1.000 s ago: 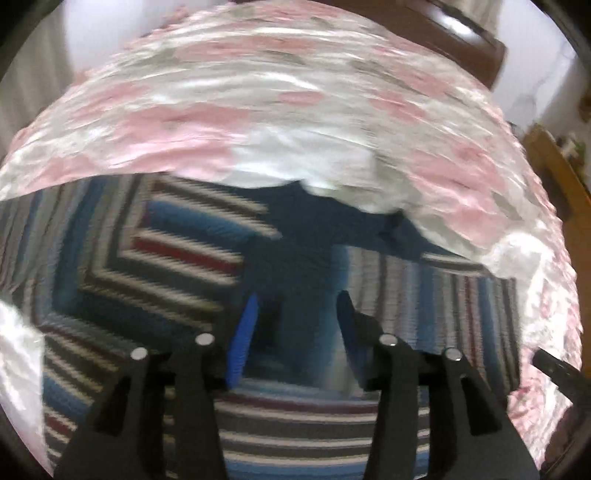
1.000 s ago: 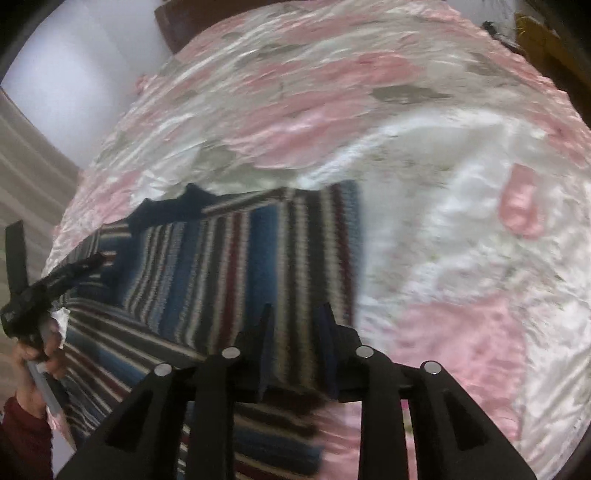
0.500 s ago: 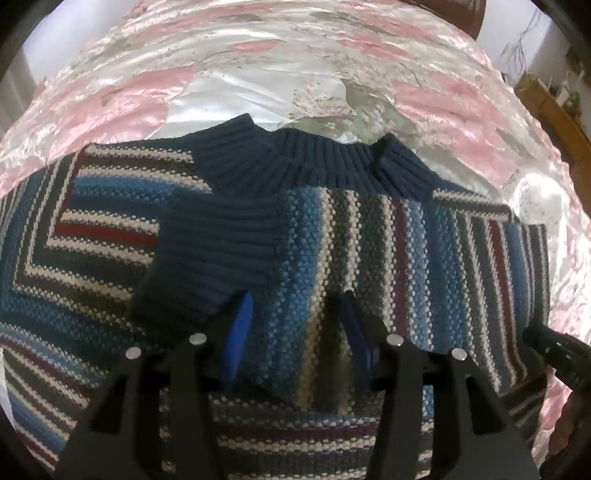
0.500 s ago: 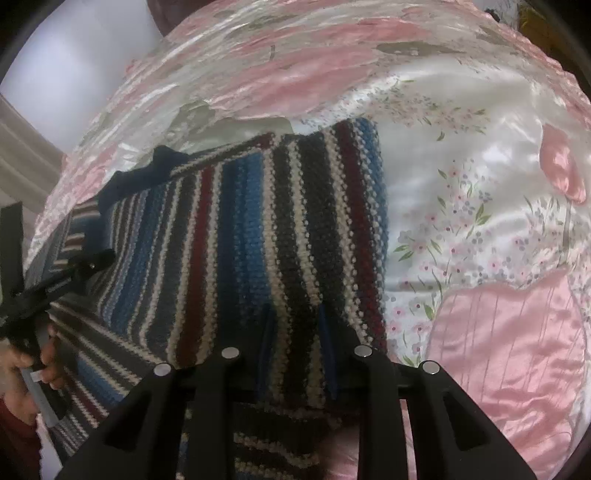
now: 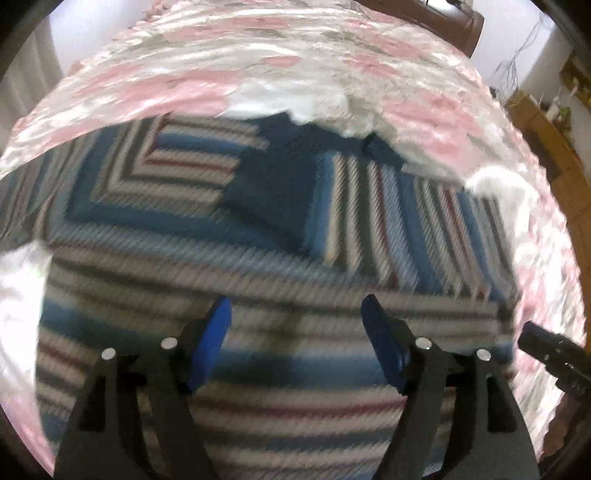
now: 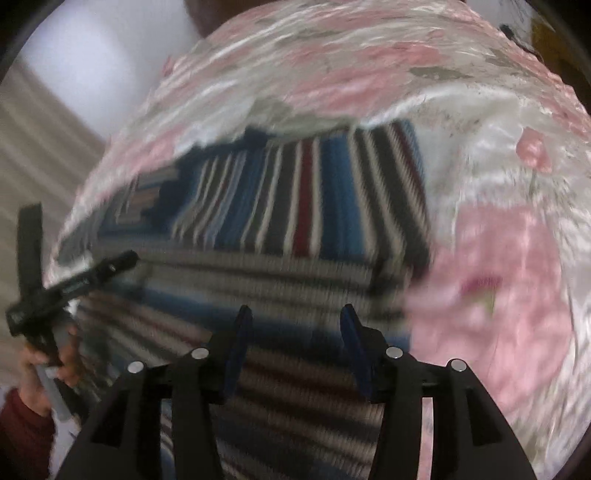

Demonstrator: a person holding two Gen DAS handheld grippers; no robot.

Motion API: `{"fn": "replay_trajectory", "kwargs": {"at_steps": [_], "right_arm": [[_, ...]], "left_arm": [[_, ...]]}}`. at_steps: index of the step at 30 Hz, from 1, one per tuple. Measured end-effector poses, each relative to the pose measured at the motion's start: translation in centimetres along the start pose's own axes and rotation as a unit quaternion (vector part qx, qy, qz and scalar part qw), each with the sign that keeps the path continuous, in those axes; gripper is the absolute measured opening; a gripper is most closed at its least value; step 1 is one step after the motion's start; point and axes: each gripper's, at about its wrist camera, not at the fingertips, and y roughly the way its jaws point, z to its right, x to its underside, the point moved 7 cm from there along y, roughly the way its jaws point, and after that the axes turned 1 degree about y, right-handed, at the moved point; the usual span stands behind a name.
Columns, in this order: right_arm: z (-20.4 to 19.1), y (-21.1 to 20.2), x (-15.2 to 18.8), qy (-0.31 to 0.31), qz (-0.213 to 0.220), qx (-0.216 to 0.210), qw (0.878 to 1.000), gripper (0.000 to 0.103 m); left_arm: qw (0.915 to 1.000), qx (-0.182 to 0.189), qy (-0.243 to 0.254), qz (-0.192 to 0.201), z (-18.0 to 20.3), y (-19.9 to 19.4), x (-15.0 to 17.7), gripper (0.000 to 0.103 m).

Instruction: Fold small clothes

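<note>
A striped knit sweater [image 5: 280, 258], in blue, white, grey and dark red with a navy collar, lies flat on the bed. Its right sleeve [image 5: 406, 218] lies folded across the chest, the navy cuff near the collar. My left gripper [image 5: 297, 314] hovers open above the sweater's lower body, nothing between its blue pads. In the right wrist view the same sweater [image 6: 303, 206] lies with the folded sleeve on top. My right gripper [image 6: 295, 321] is open over the sweater's right side, holding nothing. Both views are motion-blurred.
A pink and white floral satin bedspread [image 5: 295, 62] covers the bed around the sweater. A dark wooden headboard [image 5: 454, 22] stands at the far end, wooden furniture [image 5: 546, 129] at the right. A hand in a red sleeve [image 6: 40, 373] holds the left gripper.
Both grippers let go of the folded sleeve, opened wide and pulled back toward the sweater's hem. The sleeve stays lying across the chest.
</note>
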Motion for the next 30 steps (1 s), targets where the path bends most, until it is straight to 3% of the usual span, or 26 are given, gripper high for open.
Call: {"fn": "replay_trajectory", "kwargs": {"at_steps": [4, 7, 13, 20, 25, 30], "right_arm": [[-1.5, 1.5, 4.1, -0.014, -0.018, 0.019, 1.0, 0.051], [-1.4, 3.7, 5.7, 0.009, -0.037, 0.028, 0.999, 0.053], [-2.2, 5.1, 6.5, -0.015, -0.018, 0.068, 0.997, 0.062], [-2.9, 4.4, 4.8, 0.009, -0.031, 0.064, 0.997, 0.066], [-5.7, 2.5, 1.5, -0.02, -0.004, 0.068, 0.997, 0.072], [-8.9, 4.3, -1.6, -0.052, -0.015, 0.066, 0.996, 0.072]], "left_arm": [[0.9997, -0.022, 0.002, -0.014, -2.7, 0.6, 3.4, 0.073], [0.9998, -0.016, 0.015, -0.004, -3.6, 1.3, 4.3, 0.074], [0.9985, -0.032, 0.041, 0.016, -3.0, 2.2, 4.9, 0.08], [0.9994, 0.013, 0.031, -0.003, -4.6, -0.2, 3.9, 0.077], [0.9996, -0.014, 0.004, 0.022, -11.3, -3.7, 1.1, 0.082], [0.9938, -0.091, -0.062, 0.012, -23.5, -5.0, -1.9, 0.082]]}}
